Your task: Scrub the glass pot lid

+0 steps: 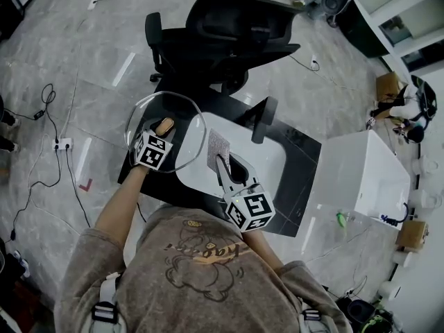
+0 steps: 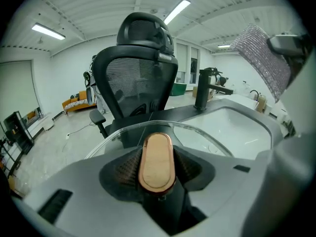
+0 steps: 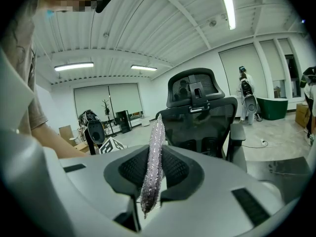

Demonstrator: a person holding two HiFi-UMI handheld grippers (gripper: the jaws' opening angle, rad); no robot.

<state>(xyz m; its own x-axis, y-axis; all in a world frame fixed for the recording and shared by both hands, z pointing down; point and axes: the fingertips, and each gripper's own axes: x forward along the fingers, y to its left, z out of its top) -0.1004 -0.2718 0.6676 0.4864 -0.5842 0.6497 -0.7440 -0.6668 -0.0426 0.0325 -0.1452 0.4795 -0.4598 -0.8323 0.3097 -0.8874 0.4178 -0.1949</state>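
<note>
Clamping lid knob [image 2: 156, 161], left jaws

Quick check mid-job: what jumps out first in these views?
The clear round glass pot lid is held over the left edge of the white sink, its tan oval knob clamped in the left gripper. The right gripper pinches a silvery glittery scrubbing cloth beside it, over the basin. Behind the sink stands a big black mesh office chair.
</note>
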